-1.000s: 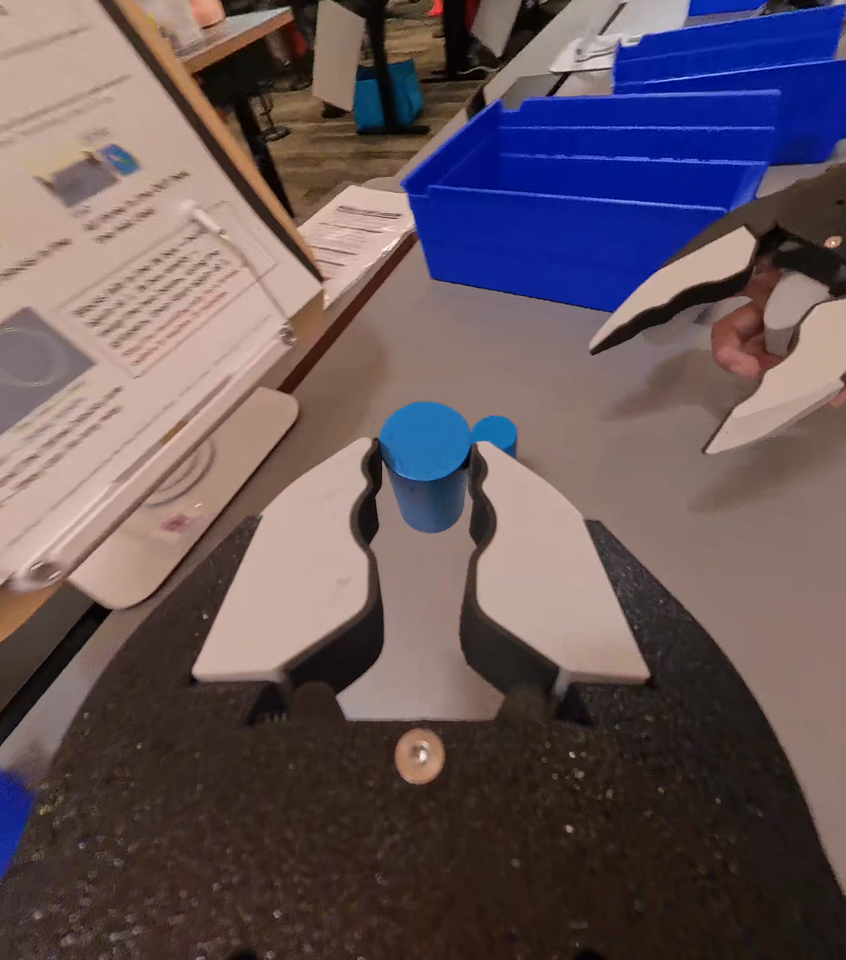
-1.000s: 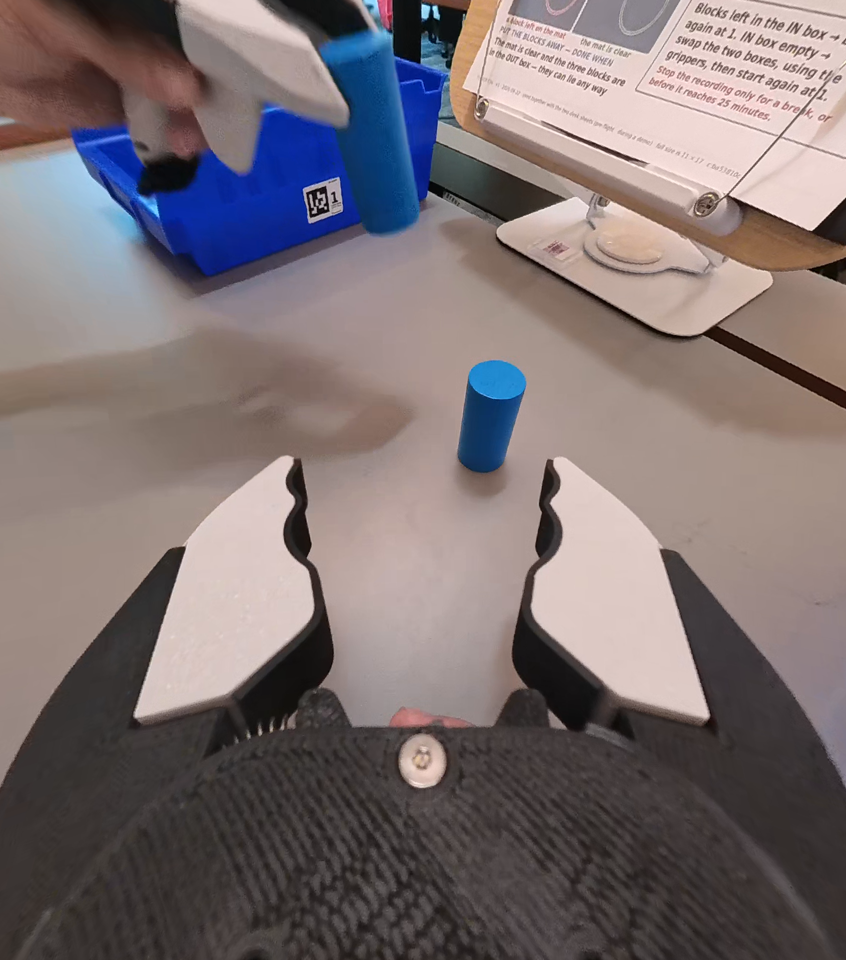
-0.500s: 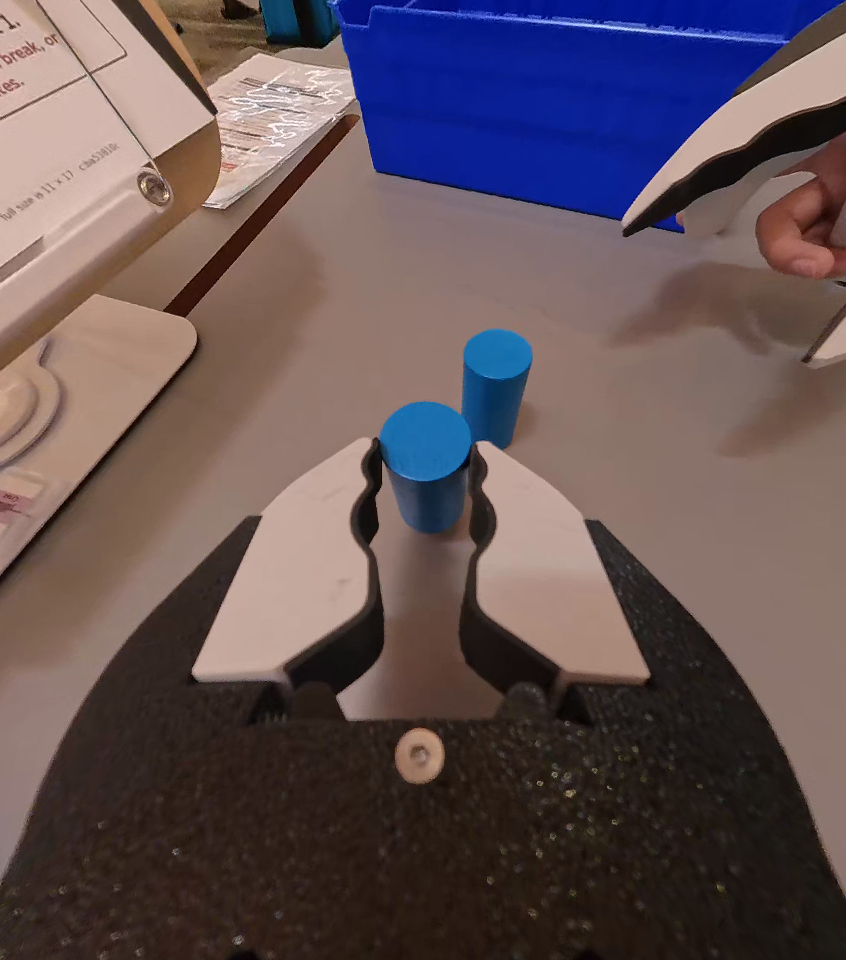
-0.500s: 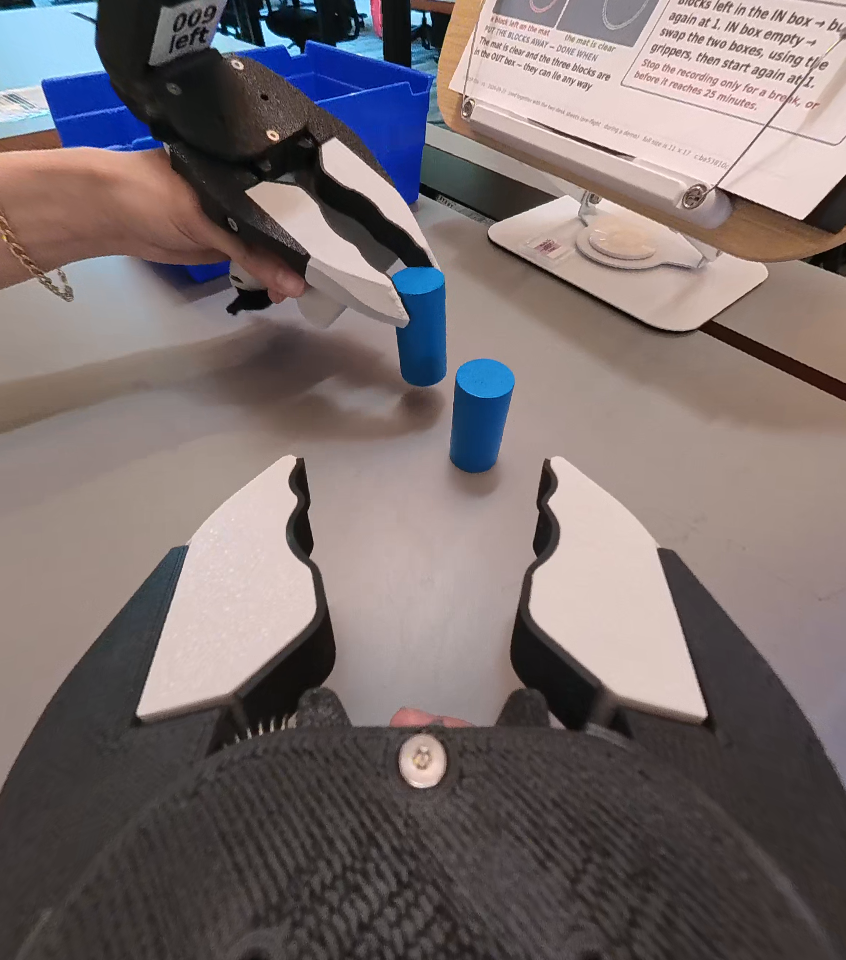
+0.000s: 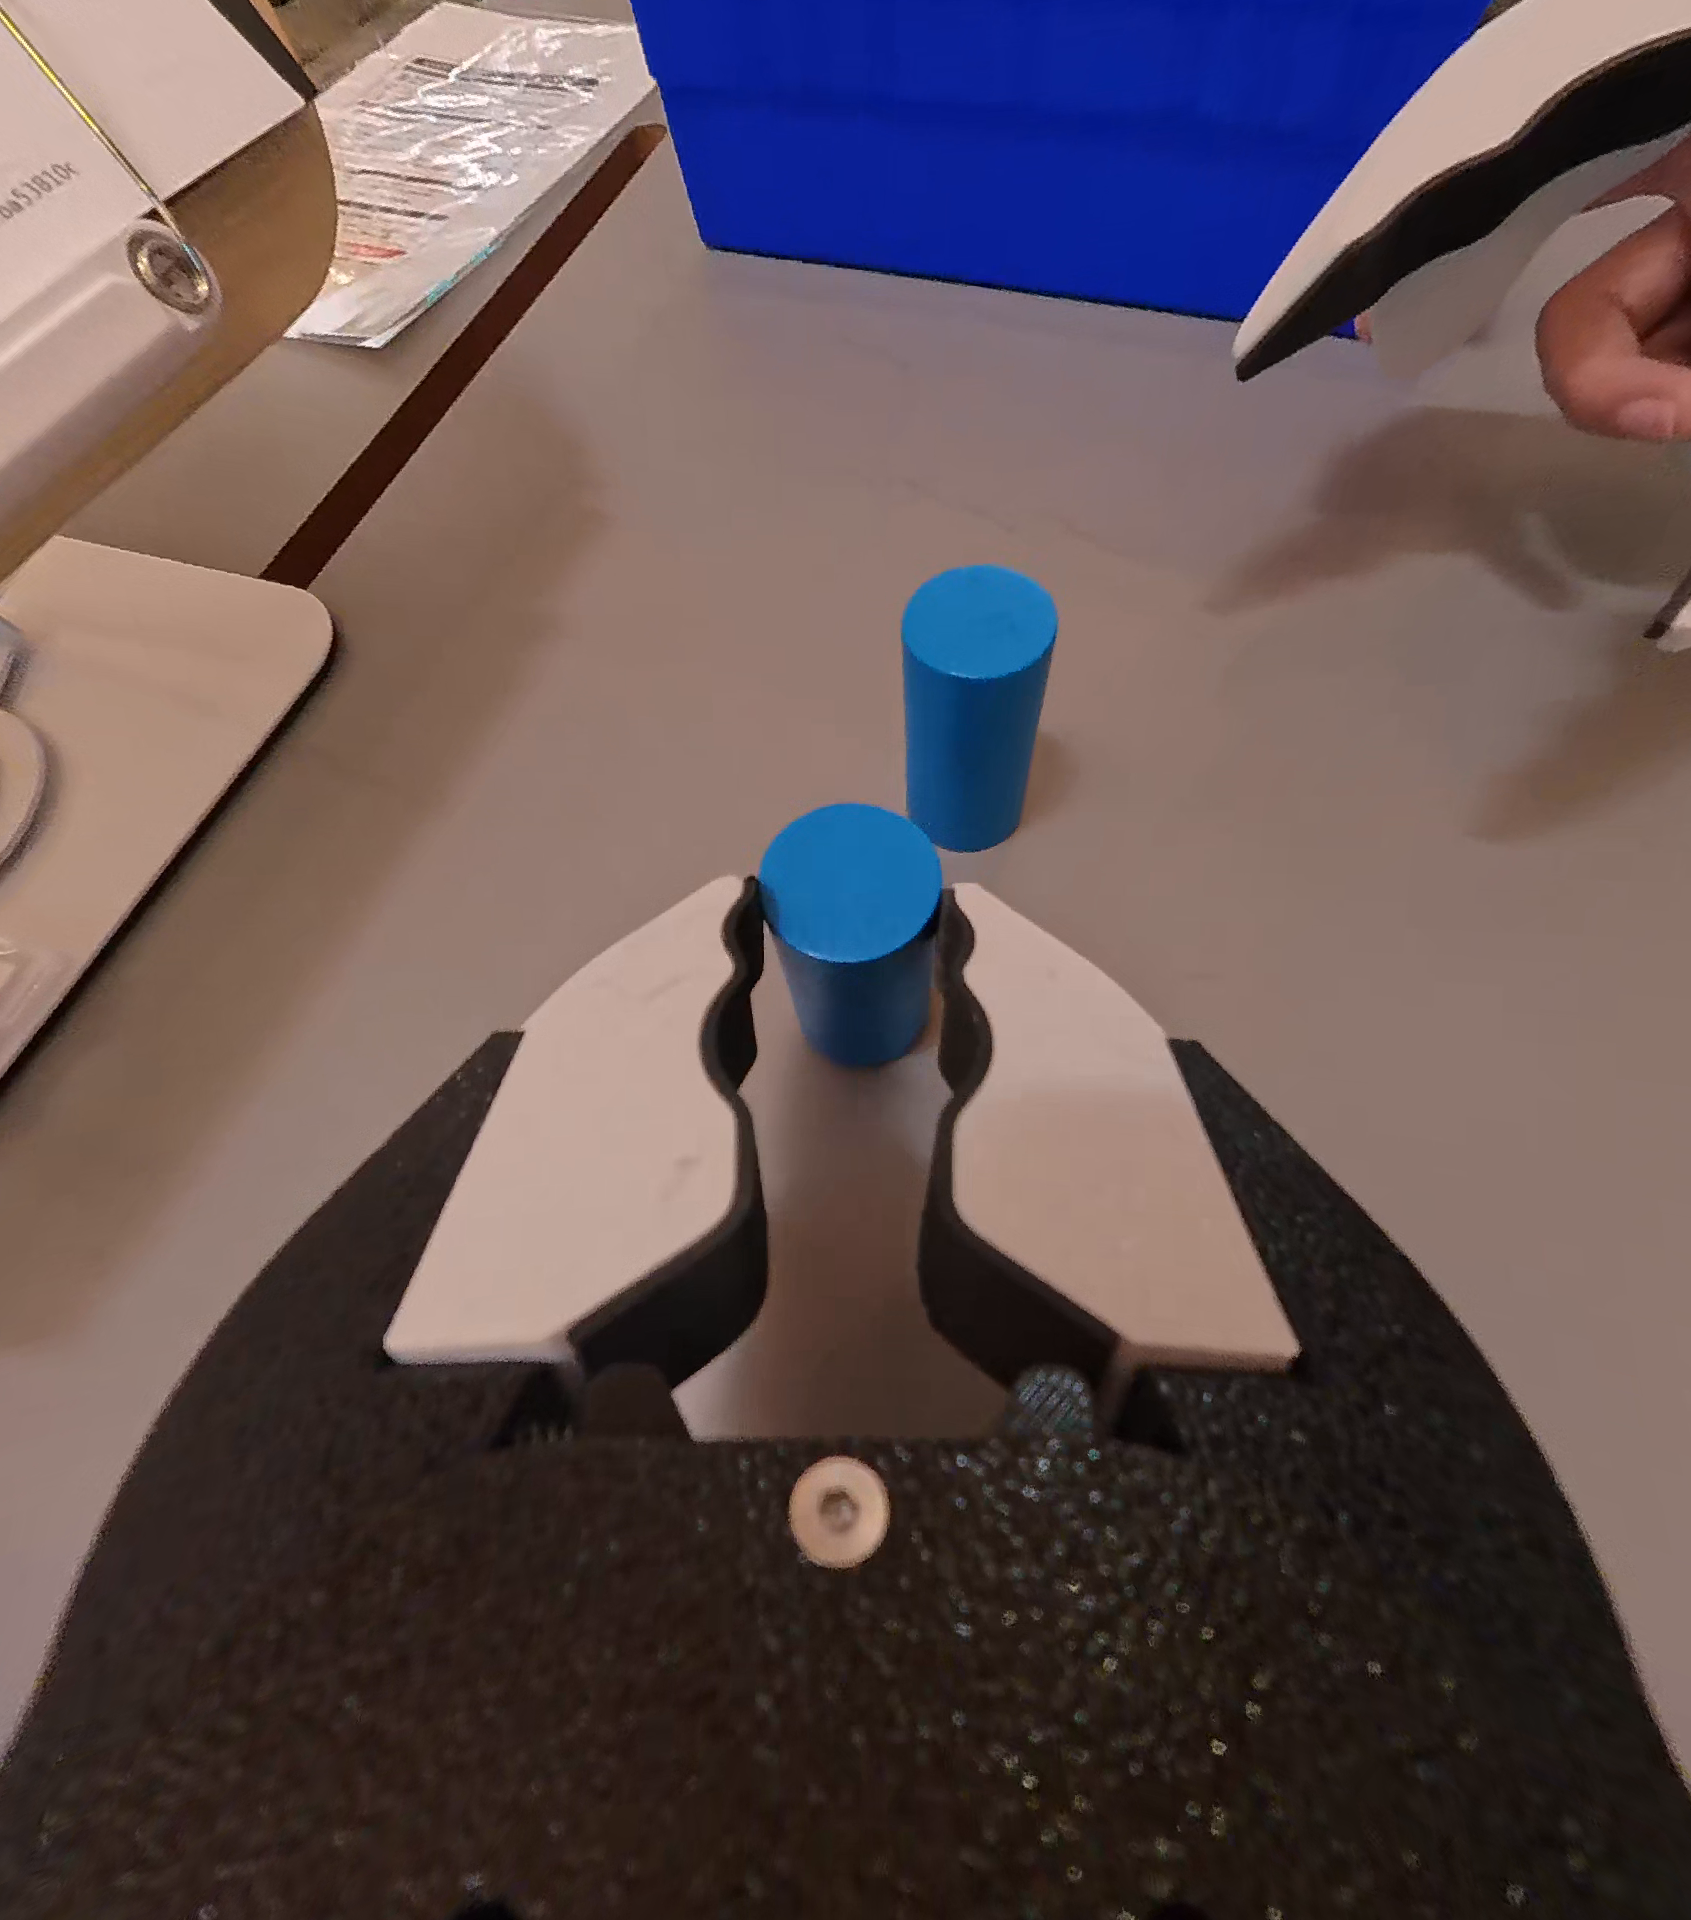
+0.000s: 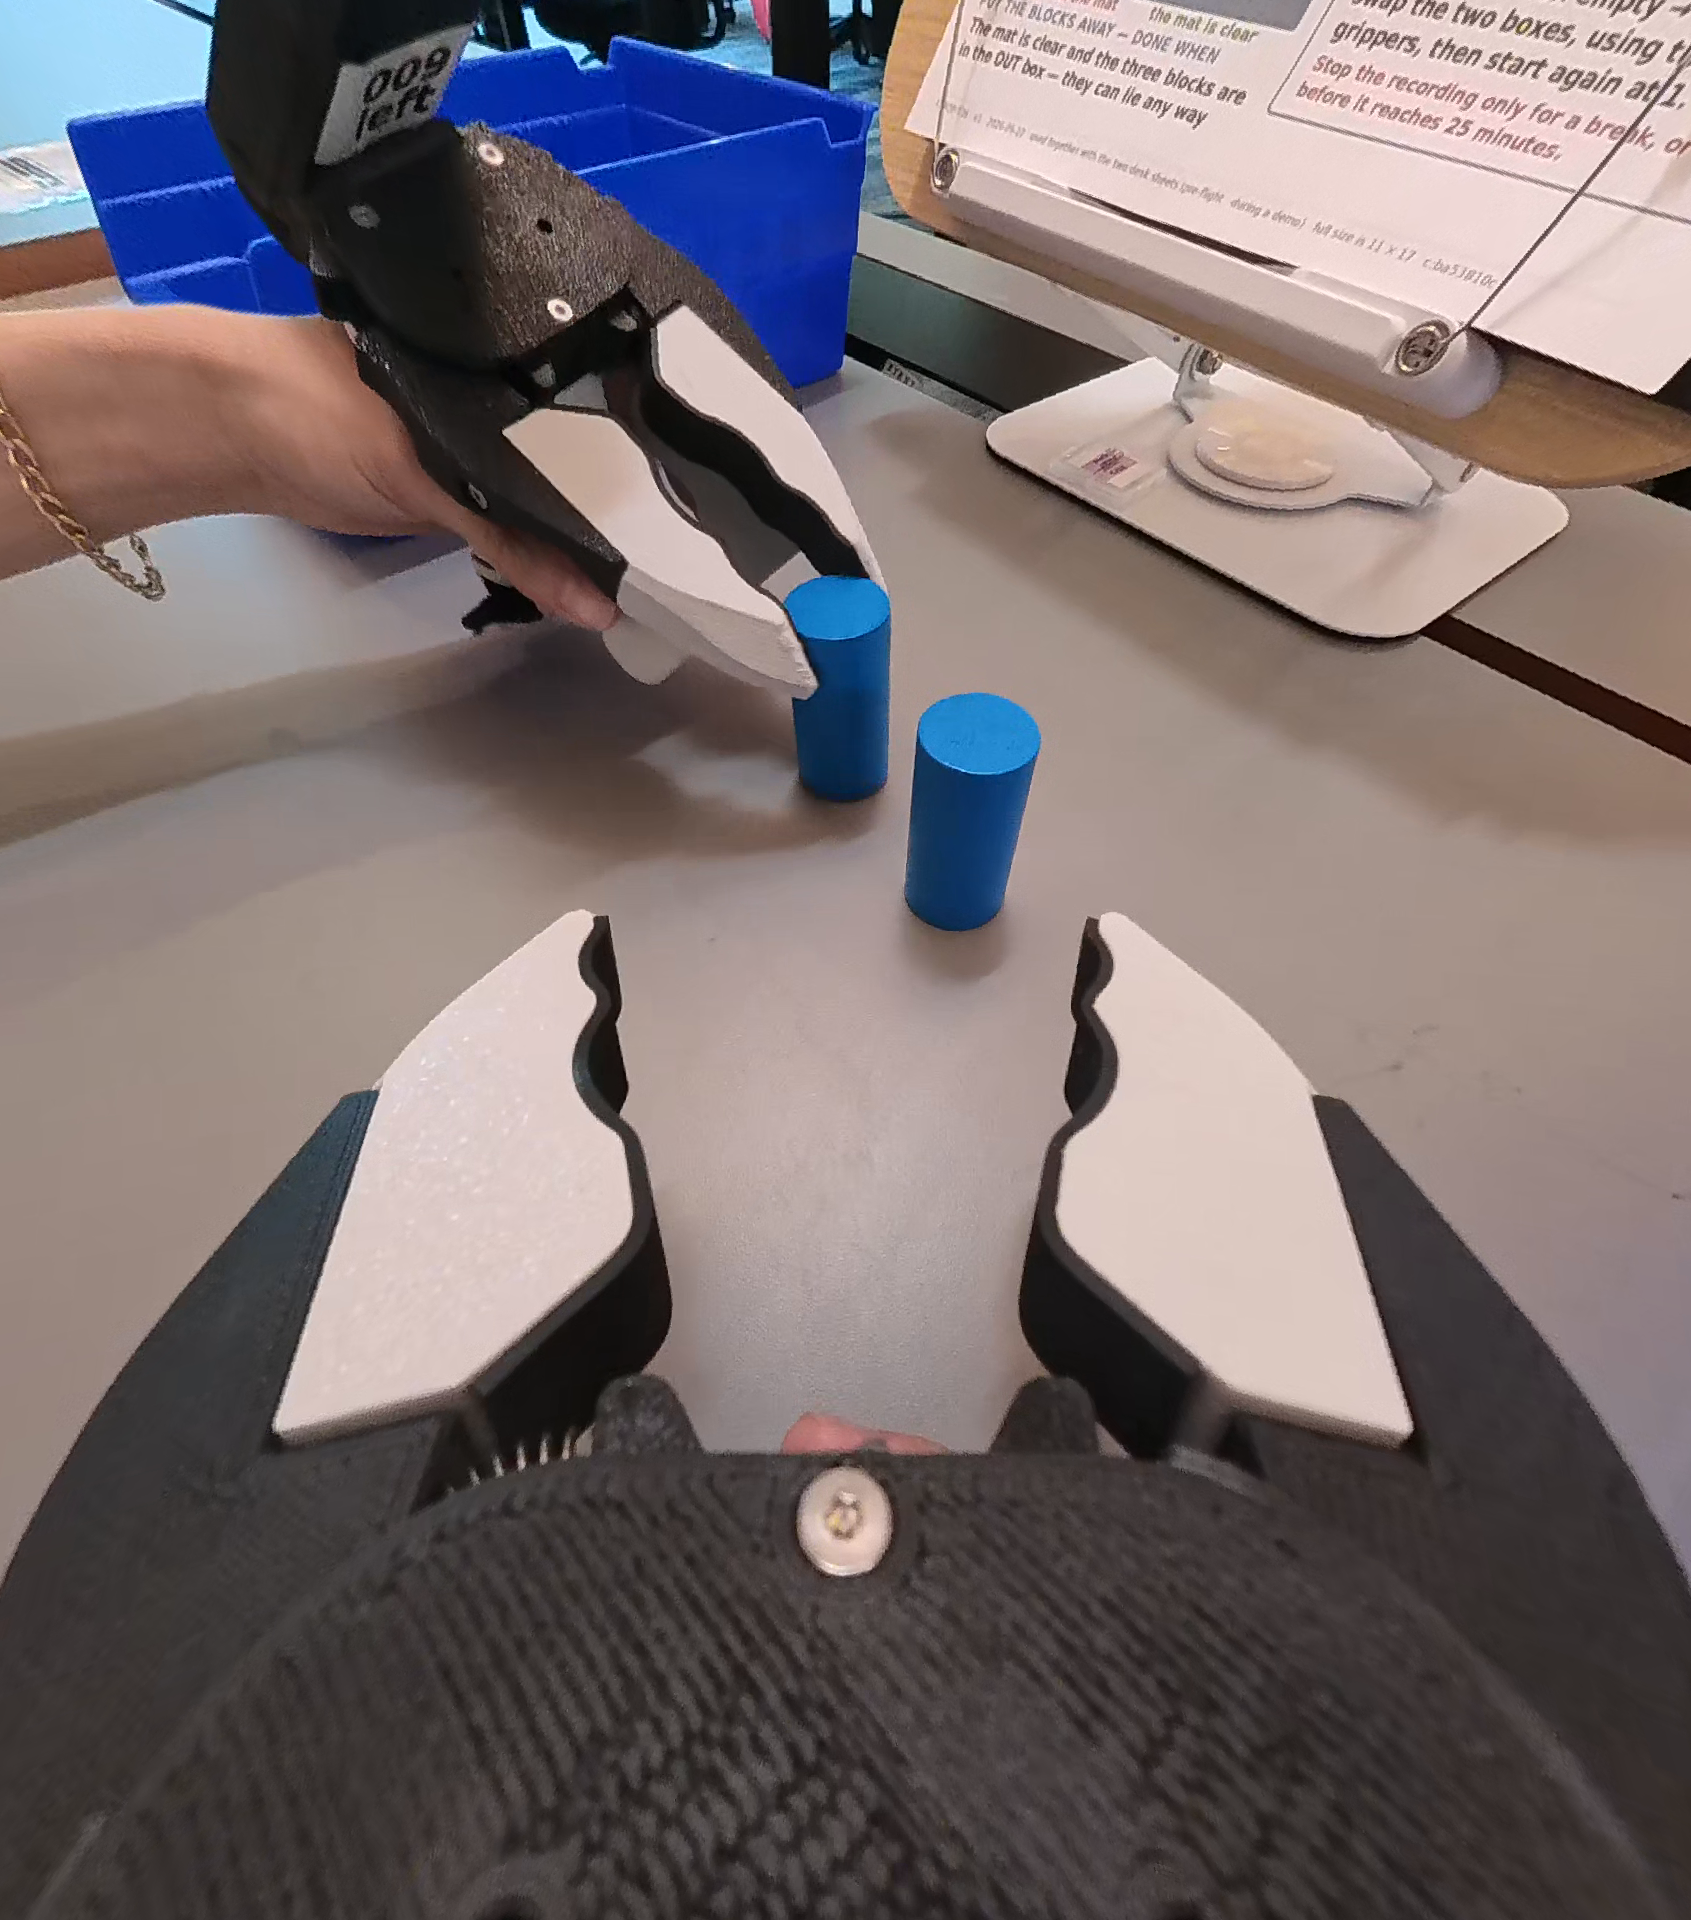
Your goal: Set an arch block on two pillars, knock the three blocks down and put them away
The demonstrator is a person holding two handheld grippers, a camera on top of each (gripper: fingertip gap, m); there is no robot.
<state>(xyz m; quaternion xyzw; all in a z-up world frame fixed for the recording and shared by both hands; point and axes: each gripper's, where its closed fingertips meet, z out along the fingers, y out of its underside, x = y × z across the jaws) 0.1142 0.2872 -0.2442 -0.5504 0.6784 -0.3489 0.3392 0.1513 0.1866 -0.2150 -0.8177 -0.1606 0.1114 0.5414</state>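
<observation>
At centre frame in the left wrist view, the left gripper (image 5: 849, 914) has its jaws clenched on an upright blue cylinder (image 5: 851, 935), whose base seems to touch the grey bench (image 5: 1340, 1039). A second blue cylinder (image 6: 969, 810) stands just beside it, free. The right gripper (image 6: 846, 961) hovers near, jaws released and empty. A blue bin (image 5: 976, 135) is cut off at the top edge, and the paper stand (image 6: 1340, 208) at upper right is only partly seen.

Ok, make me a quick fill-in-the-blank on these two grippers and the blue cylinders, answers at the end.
1. The left gripper is shut on a ____ cylinder.
2. The right gripper has its jaws ____.
3. The free cylinder stands ____ on the grey table.
4. Behind the left gripper sits a blue ____.

Answers: blue; open; upright; bin
</observation>
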